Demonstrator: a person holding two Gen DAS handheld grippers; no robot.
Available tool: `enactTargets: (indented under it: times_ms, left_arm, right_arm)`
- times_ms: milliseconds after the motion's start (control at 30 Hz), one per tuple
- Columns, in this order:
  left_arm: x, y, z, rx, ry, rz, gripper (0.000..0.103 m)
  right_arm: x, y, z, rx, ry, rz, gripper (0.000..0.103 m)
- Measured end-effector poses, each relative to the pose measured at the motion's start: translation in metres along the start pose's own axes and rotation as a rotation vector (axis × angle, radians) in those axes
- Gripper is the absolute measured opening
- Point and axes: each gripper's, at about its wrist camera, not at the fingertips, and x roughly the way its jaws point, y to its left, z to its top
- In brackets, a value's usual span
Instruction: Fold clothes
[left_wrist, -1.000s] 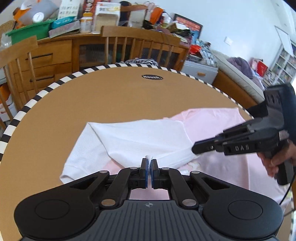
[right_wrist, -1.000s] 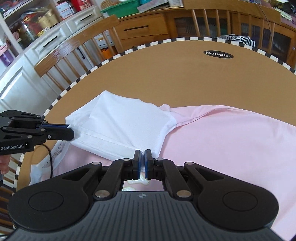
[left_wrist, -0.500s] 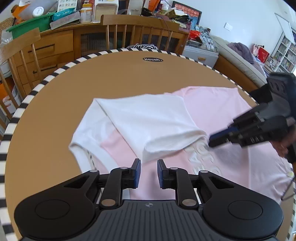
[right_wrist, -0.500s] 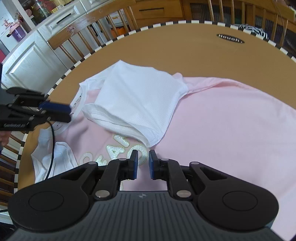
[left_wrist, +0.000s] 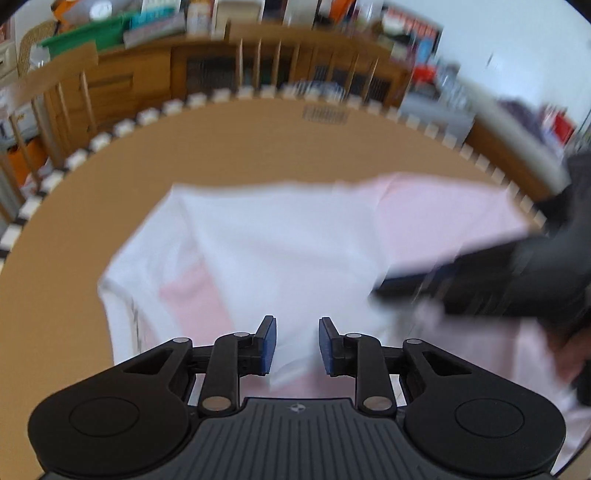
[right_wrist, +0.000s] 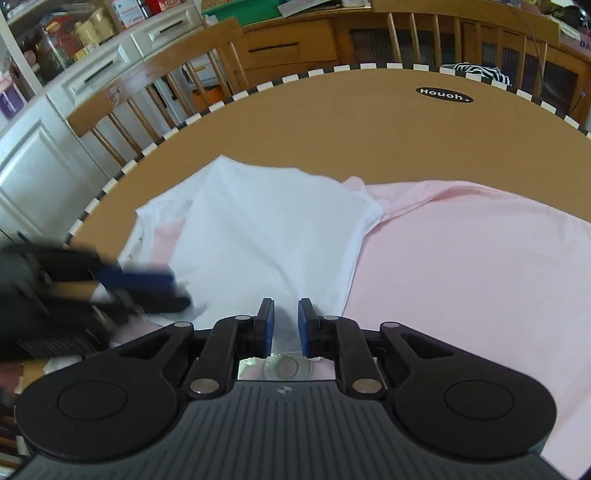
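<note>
A pink T-shirt with white sleeves lies flat on the round brown table. One white sleeve is folded inward over the pink body; it also shows in the blurred left wrist view. My left gripper is open and empty, low over the sleeve's near edge. My right gripper is open and empty, its jaws a little apart over the sleeve hem. Each gripper appears blurred in the other's view, the left one and the right one.
The table has a black-and-white checked rim and a "Houoh" label. Wooden chairs stand behind it. A wooden sideboard with clutter and white cabinets lie beyond. A striped cloth sits at the far edge.
Both grippers let go of the white sleeve, which now lies folded over the pink body. Both jaws opened wider. The left gripper is moving fast, blurring its view.
</note>
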Motion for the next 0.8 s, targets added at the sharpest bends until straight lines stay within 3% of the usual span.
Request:
enactTargets:
  times_ms: [33, 133, 233, 433, 567, 633, 800]
  left_arm:
    - [0.002, 0.001, -0.005, 0.003, -0.001, 0.008, 0.027]
    - [0.002, 0.003, -0.006, 0.000, -0.026, 0.033, 0.027]
    - [0.005, 0.005, 0.006, -0.022, -0.102, 0.048, 0.029]
    - [0.035, 0.028, 0.045, -0.119, -0.104, 0.117, 0.035]
    - [0.042, 0.068, 0.067, -0.300, -0.103, 0.075, 0.044]
    - [0.052, 0.084, 0.076, -0.350, -0.082, 0.046, 0.047]
    - [0.075, 0.101, 0.094, -0.398, -0.097, 0.051, 0.046]
  right_arm:
    - [-0.003, -0.002, 0.003, 0.011, -0.008, 0.004, 0.016]
    - [-0.001, -0.034, 0.026, 0.200, -0.061, -0.059, 0.017]
    - [0.017, -0.063, 0.039, 0.368, -0.064, -0.053, 0.017]
    - [0.038, -0.055, 0.055, 0.337, -0.053, -0.063, 0.017]
    - [0.035, -0.073, 0.057, 0.483, -0.054, -0.012, 0.018]
    - [0.034, -0.082, 0.054, 0.531, -0.057, 0.006, 0.026]
    - [0.042, -0.085, 0.053, 0.535, -0.089, 0.002, 0.018]
